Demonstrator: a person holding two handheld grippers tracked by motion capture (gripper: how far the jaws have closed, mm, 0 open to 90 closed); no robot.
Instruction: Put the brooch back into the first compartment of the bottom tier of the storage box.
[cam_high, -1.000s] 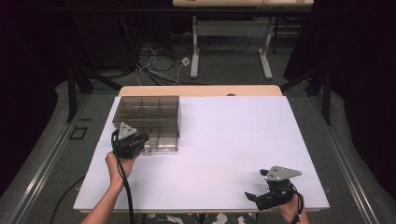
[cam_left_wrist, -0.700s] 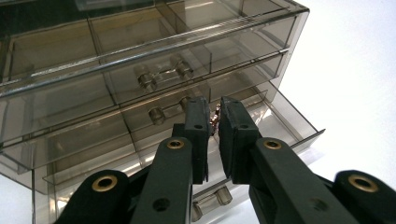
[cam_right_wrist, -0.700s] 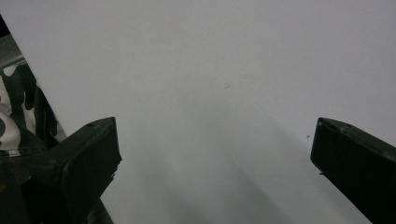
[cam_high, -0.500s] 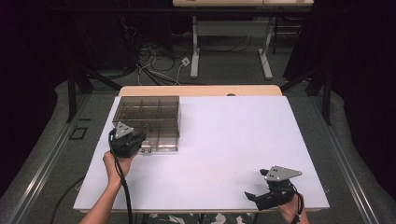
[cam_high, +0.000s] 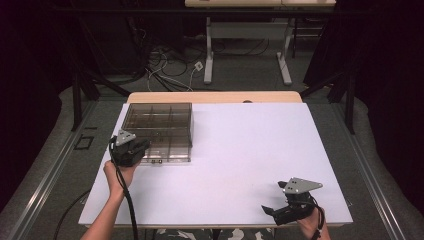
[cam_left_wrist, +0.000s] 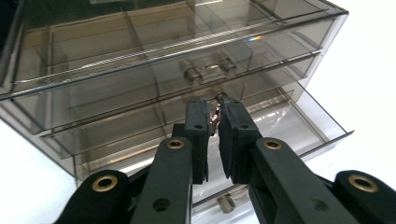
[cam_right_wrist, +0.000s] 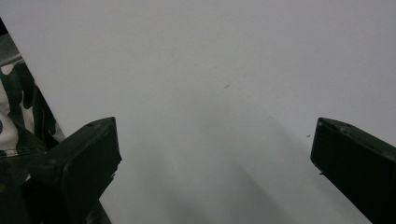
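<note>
A person sits at a white table (cam_high: 240, 165) with a gripper in each hand. On the far left part of the table stands a smoky see-through drawer box (cam_high: 159, 131). It has three drawers stacked one on top of the other, each with a little metal knob on its front.

The left gripper (cam_left_wrist: 214, 122) is right up against the front of the box. Its two black jaws are squeezed nearly together, and a small shiny knob (cam_left_wrist: 215, 115) is pinched between them. That knob belongs to the middle drawer (cam_left_wrist: 154, 125). The knob of the top drawer (cam_left_wrist: 205, 69) sits just above the jaws, untouched. The bottom drawer (cam_left_wrist: 299, 122) sticks out a bit toward the gripper, and its own knob (cam_left_wrist: 226, 202) peeks out low down between the gripper's arms.

From above, the left gripper (cam_high: 131, 150) sits at the near edge of the box, with the box just beyond it. So the drawer lies straight ahead of the jaws, and it slides along that same line, toward the person. I think the next move is a straight pull back toward the person's body. A pull to the side could let the little knob slip out or drag the whole box along.

The right gripper (cam_high: 280, 210) is far away at the near right corner of the table. Its jaws are spread wide with nothing between them, just bare table underneath. The left hand is much closer to the box, so this job is for the left hand.
</note>
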